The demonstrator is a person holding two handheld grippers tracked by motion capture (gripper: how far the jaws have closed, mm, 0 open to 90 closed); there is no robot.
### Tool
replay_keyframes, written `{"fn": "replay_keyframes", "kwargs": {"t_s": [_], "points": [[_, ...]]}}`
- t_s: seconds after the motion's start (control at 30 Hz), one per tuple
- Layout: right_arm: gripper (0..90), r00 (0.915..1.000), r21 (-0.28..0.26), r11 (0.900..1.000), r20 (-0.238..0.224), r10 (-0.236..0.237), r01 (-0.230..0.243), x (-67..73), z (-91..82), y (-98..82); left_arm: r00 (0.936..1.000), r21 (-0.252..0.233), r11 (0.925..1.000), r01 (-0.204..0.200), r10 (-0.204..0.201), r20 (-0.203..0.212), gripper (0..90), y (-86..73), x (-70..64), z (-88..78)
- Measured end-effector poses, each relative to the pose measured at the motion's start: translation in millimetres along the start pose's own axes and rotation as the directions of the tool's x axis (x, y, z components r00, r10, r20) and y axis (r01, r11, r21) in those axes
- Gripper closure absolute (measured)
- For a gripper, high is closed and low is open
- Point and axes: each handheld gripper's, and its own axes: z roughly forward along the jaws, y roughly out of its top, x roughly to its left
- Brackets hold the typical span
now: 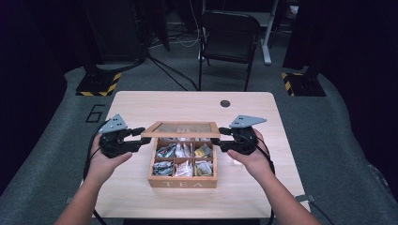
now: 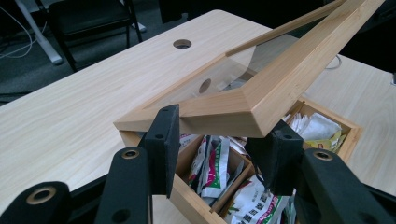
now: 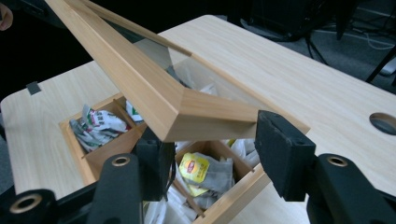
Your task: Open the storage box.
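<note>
On a pale wooden surface (image 1: 141, 105) in a dark room, the left tongs (image 1: 142, 138) and right tongs (image 1: 217, 139) are each clenching a front corner of the glass-paned wooden lid (image 1: 181, 129), raised over the wooden tea box (image 1: 182, 182).

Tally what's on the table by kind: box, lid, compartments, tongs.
Wooden tea box: 1
Glass-paned lid, raised: 1
Compartments with tea bags: 6
Tongs: 2, left tongs, right tongs
Total: 10

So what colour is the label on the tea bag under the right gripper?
Yellow, with a red mark on the tea bag; the right gripper view shows it best.
</note>
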Motion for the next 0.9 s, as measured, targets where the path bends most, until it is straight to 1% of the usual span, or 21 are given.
{"fn": "replay_keyframes", "kwargs": {"t_s": [0.03, 0.07, 0.1, 0.2, 0.23, 0.3, 0.33, 0.4, 0.43, 0.5, 0.53, 0.6, 0.63, 0.7, 0.8, 0.9], "points": [[48.3, 1.0, -0.006, 1.0, 0.001, -0.006, 0.006, -0.6, 0.3, 1.2, 1.0, 0.003, 1.0, 0.001, -0.001, 0.004, 54.5, 1.1, 0.5, -0.2], [48.3, 1.0, -0.006, 1.0, 0.001, -0.006, 0.006, -0.6, 0.3, 1.2, 1.0, 0.002, 1.0, -0.004, 0.004, -0.001, 54.5, 2.1, 0.8, -0.3], [48.9, 0.9998, -0.014, 1.0, 0.007, -0.018, 0.019, -1.5, 0.6, 3.6, 1.0, -0.006, 1.0, -0.006, 0.006, -0.005, 55.1, 3.0, 0.9, -0.1], [49.4, 0.9997, -0.018, 1.0, 0.007, -0.024, 0.024, -2.7, 0.8, 5.5, 1.0, -0.007, 1.0, -0.006, 0.006, -0.004, 55.2, 6.4, 3.0, 0.2], [49.6, 0.9995, -0.022, 0.999, 0.005, -0.032, 0.032, -4.0, 1.0, 6.3, 0.9999, -0.006, 0.9999, -0.009, 0.008, -0.008, 55.4, 8.2, 3.5, 0.1], [49.5, 1.0, -0.025, 1.0, 0.0, -0.01, 0.01, -6.2, 1.1, 8.7, 0.9999, -0.008, 0.9999, -0.009, 0.009, -0.011, 55.7, 10.9, 4.8, 0.7], [49.5, 1.0, -0.031, 1.0, -0.006, -0.002, 0.002, -8.6, 1.8, 11.0, 0.9999, -0.009, 0.9999, -0.009, 0.009, -0.012, 55.6, 12.2, 5.6, 0.9], [49.7, 1.0, -0.032, 0.999, -0.005, 0.007, -0.007, -9.6, 2.0, 12.7, 0.9999, -0.014, 0.9999, -0.007, 0.007, -0.013, 55.5, 14.2, 6.9, 1.8], [49.9, 1.0, -0.035, 0.999, -0.006, -0.004, 0.003, -10.9, 2.2, 13.9, 0.9999, -0.011, 0.9999, -0.01, 0.009, -0.014, 55.6, 15.4, 7.8, 2.1], [49.9, 1.0, -0.036, 0.999, -0.003, -0.003, 0.002, -11.1, 2.3, 14.9, 0.9998, -0.007, 1.0, -0.006, 0.006, -0.018, 55.5, 17.8, 9.1, 3.6], [50.1, 1.0, -0.034, 0.999, -0.002, -0.01, 0.009, -11.8, 2.6, 16.3, 0.9999, -0.002, 1.0, -0.003, 0.003, -0.016, 55.5, 19.0, 9.9, 3.8], [51.1, 0.9999, -0.035, 0.999, 0.007, -0.01, 0.01, -12.0, 2.8, 17.9, 0.9997, -0.003, 1.0, 0.0, 0.0, -0.023, 55.6, 20.6, 10.6, 4.8], [51.3, 1.0, -0.033, 0.999, 0.009, -0.002, 0.002, -12.4, 2.7, 19.3, 0.9997, -0.002, 1.0, 0.0, 0.0, -0.025, 55.9, 21.8, 10.9, 4.9], [51.5, 1.0, -0.038, 0.999, 0.008, -0.006, 0.006, -13.2, 3.0, 19.9, 0.9996, -0.008, 1.0, 0.001, -0.001, -0.027, 56.0, 22.9, 11.6, 5.3], [52.8, 0.9999, -0.045, 0.999, 0.009, 0.005, -0.005, -15.8, 3.0, 22.2, 0.9996, -0.02, 0.9998, 0.005, -0.005, -0.026, 56.6, 24.0, 14.0, 5.9], [53.3, 0.9999, -0.054, 0.999, 0.011, 0.005, -0.004, -17.5, 3.7, 23.4, 0.9996, -0.035, 0.9993, 0.01, -0.011, -0.026, 56.6, 25.7, 16.6, 7.1]]}}
